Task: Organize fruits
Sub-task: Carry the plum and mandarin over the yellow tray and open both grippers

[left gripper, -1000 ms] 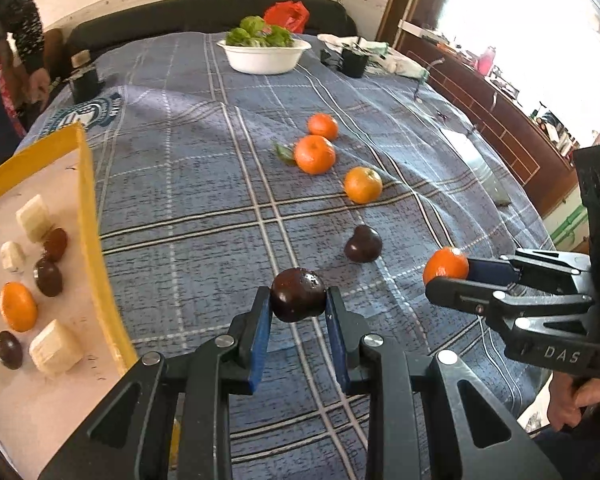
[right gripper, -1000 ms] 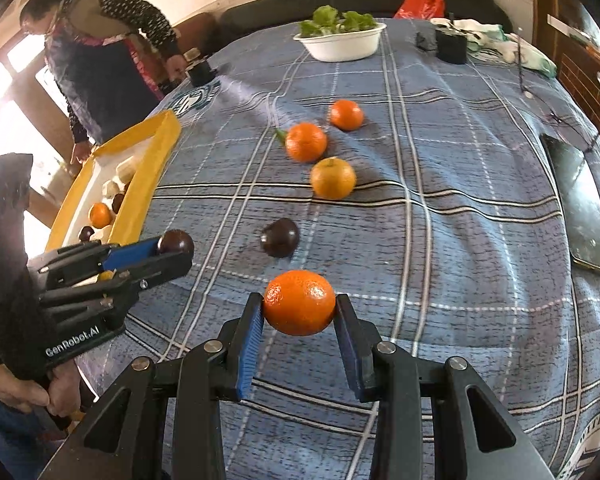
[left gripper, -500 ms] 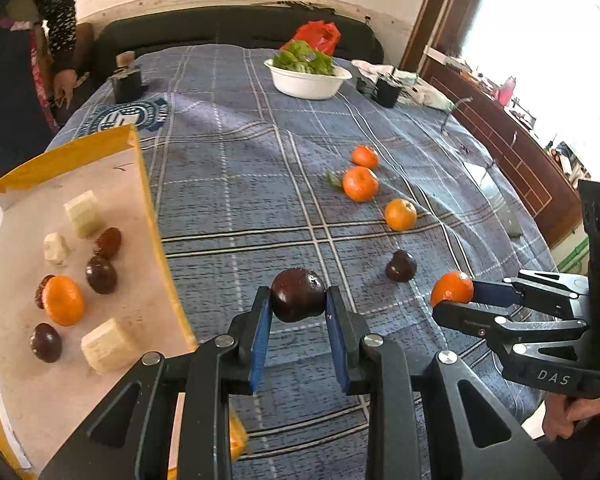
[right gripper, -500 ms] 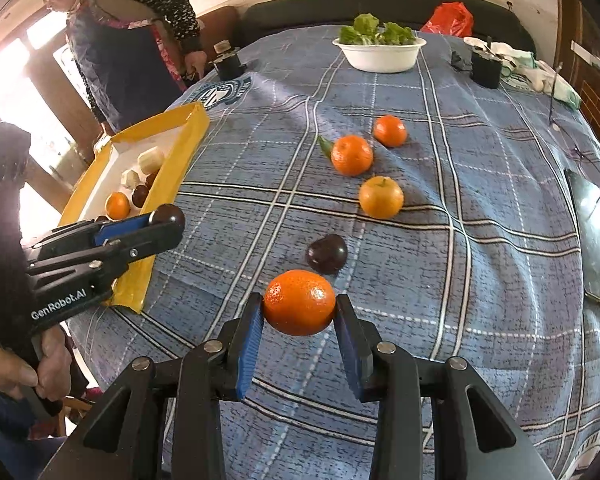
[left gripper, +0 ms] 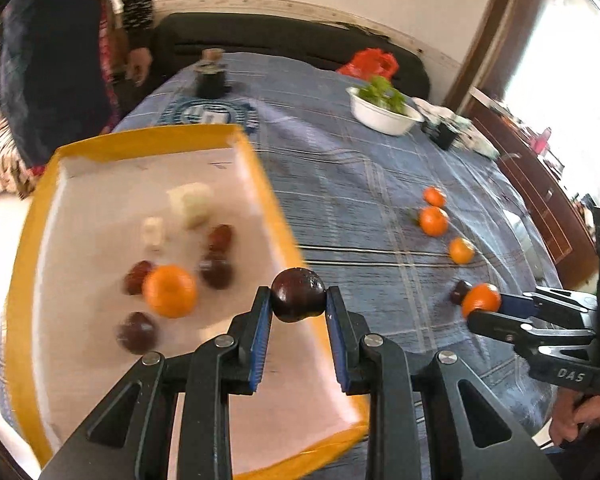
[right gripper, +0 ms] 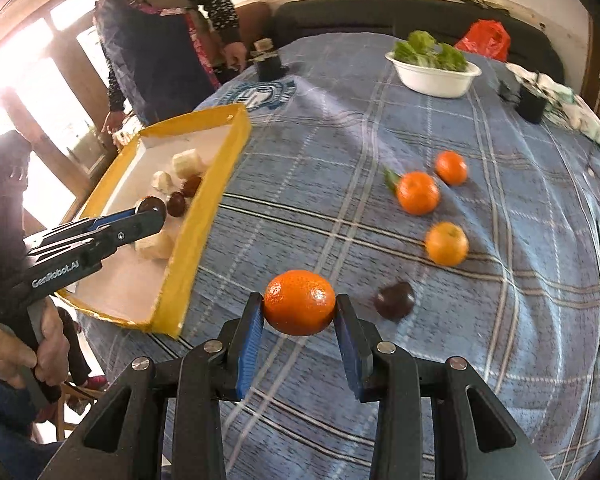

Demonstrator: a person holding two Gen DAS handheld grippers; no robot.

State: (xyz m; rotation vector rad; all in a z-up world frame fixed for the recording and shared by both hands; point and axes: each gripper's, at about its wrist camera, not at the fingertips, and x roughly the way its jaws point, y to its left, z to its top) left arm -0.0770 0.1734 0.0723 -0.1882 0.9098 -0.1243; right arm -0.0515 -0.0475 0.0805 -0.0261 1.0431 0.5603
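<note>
A table covered by a blue checked cloth (right gripper: 340, 128) is seen. On its left a yellow tray (right gripper: 204, 216) is laid; three oranges (right gripper: 418, 193) and a dark plum (right gripper: 395, 300) are spread right of centre. At the far end a white bowl (right gripper: 434, 76), a red bag (right gripper: 485, 38) and a dark jar (right gripper: 267, 62) are set.

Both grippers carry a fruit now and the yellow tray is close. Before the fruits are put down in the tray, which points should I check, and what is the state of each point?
1. Left gripper grips the dark plum: ok.
2. Right gripper grips the orange: ok.
3. Plum is above the yellow tray: ok, at its near edge.
4. Orange is above the tray: not ok, it is over the blue cloth.
5. Bare tray floor for both fruits: ok.
6. Height of plum above tray floor: cannot tell.
</note>
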